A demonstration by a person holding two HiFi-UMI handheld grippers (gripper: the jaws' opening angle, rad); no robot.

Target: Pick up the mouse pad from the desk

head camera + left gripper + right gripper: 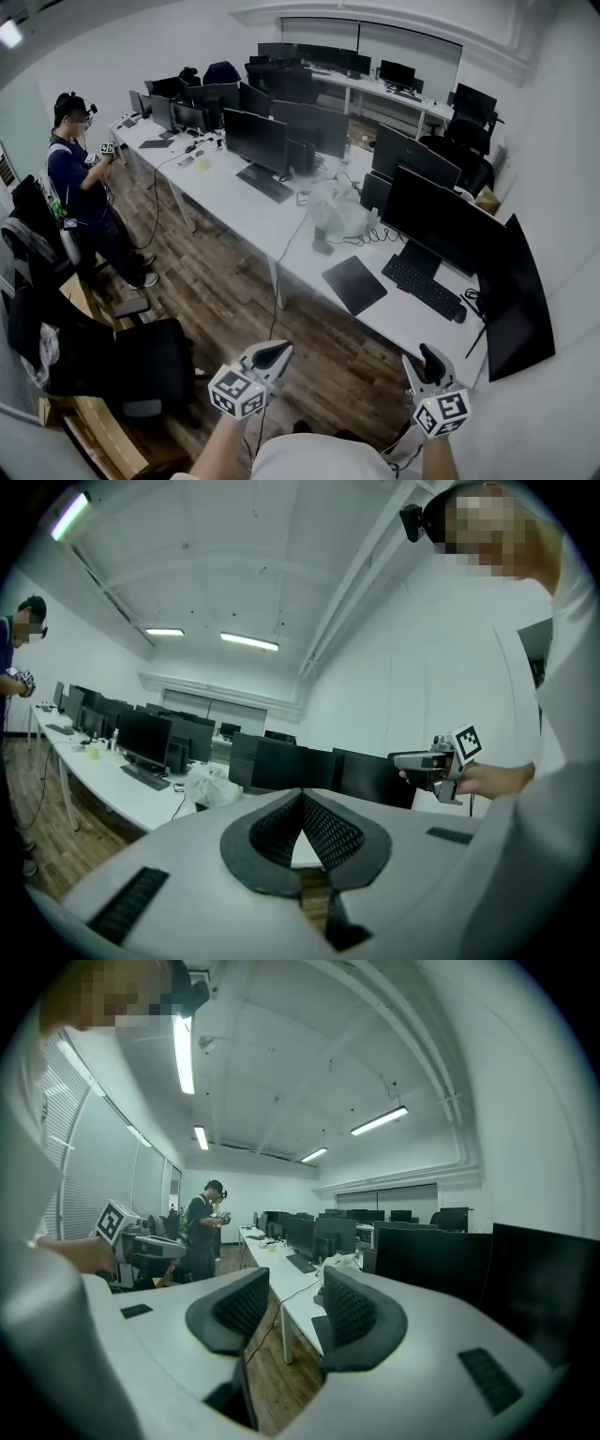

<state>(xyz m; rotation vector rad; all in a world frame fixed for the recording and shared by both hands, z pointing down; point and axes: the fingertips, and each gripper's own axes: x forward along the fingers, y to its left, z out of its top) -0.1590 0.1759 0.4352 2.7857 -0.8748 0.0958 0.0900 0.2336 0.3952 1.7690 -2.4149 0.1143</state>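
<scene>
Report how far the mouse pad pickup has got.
Done: nothing yet. The mouse pad lies flat on the desk beside the keyboard. In hand: neither gripper holds anything. The left gripper is shut and empty, the right gripper is open and empty, and both are well apart from the pad. Left: reach the pad, grip it and lift it off the desk.

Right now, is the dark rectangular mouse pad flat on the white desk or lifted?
Flat: the mouse pad lies spread on the desk, untouched.
</scene>
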